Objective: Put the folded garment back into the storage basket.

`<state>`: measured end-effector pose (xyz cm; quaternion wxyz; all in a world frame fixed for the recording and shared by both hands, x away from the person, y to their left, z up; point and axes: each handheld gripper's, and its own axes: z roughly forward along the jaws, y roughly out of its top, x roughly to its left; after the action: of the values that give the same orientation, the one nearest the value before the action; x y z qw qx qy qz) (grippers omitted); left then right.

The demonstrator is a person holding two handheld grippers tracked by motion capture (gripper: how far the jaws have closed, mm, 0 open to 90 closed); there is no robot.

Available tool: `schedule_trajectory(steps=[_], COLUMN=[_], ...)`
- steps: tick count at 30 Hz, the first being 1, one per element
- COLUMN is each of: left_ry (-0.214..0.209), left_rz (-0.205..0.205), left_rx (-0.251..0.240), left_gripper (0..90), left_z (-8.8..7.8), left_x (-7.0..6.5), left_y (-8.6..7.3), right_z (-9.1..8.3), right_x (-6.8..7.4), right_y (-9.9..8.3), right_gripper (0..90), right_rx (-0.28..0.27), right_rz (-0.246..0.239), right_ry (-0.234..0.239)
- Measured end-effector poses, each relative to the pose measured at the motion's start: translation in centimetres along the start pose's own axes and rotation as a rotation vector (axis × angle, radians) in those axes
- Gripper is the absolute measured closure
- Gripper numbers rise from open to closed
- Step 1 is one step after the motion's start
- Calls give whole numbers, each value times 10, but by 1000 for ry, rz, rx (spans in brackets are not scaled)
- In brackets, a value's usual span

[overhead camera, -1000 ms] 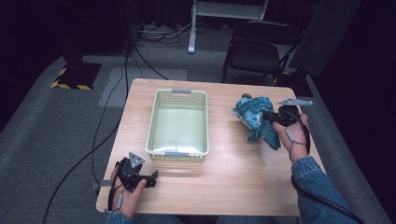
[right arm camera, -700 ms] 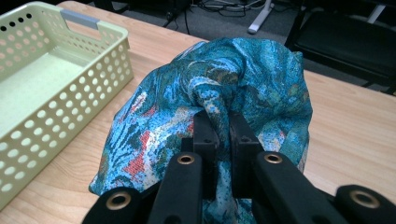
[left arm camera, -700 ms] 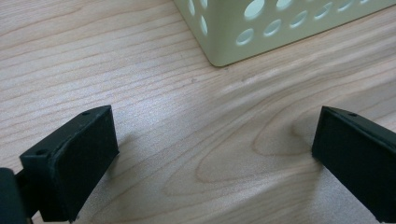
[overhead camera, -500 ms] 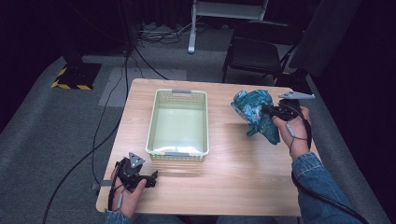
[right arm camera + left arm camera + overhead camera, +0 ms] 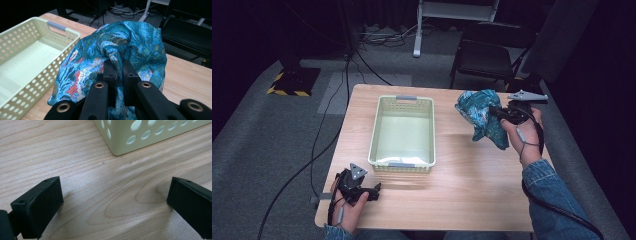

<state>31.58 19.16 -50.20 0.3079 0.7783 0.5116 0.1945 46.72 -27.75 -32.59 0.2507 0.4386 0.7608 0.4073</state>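
A crumpled blue patterned cloth [image 5: 479, 116] hangs above the table's right side, pinched by my right gripper [image 5: 494, 112], which is shut on a fold of it. In the right gripper view the cloth [image 5: 120, 47] bulges over the gripper [image 5: 119, 72], whose two black jaws clamp a fold. A pale green perforated basket [image 5: 378, 131] stands empty at the table's middle, left of the cloth; its corner [image 5: 130, 143] shows in the left gripper view. My left gripper [image 5: 374, 192] rests low near the front left corner, open [image 5: 113, 202], with bare wood between its jaws.
The wooden table [image 5: 462, 190] has free room in front of the basket and on its right half. A dark chair [image 5: 484, 57] stands behind the far edge. Cables [image 5: 319, 140] run across the grey floor at the left.
My right gripper has lifted the cloth off the table and carried it slightly left and toward the far edge. The left gripper has stayed in place.
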Motion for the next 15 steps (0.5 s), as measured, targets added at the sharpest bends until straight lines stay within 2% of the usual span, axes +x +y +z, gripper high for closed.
schedule_trajectory(steps=[11, 12, 15], left_ry=[0, 0, 0], left_rz=[0, 0, 0], left_rx=[0, 0, 0], left_gripper=[2, 2, 2], left_z=[0, 0, 0], left_x=[0, 0, 0], left_y=[0, 0, 0], right_z=[0, 0, 1], right_x=[17, 23, 28], right_y=[17, 22, 27], right_gripper=[841, 841, 841], right_rx=[-24, -28, -30], right_rz=[-27, -34, -40], right_ry=[23, 33, 41])
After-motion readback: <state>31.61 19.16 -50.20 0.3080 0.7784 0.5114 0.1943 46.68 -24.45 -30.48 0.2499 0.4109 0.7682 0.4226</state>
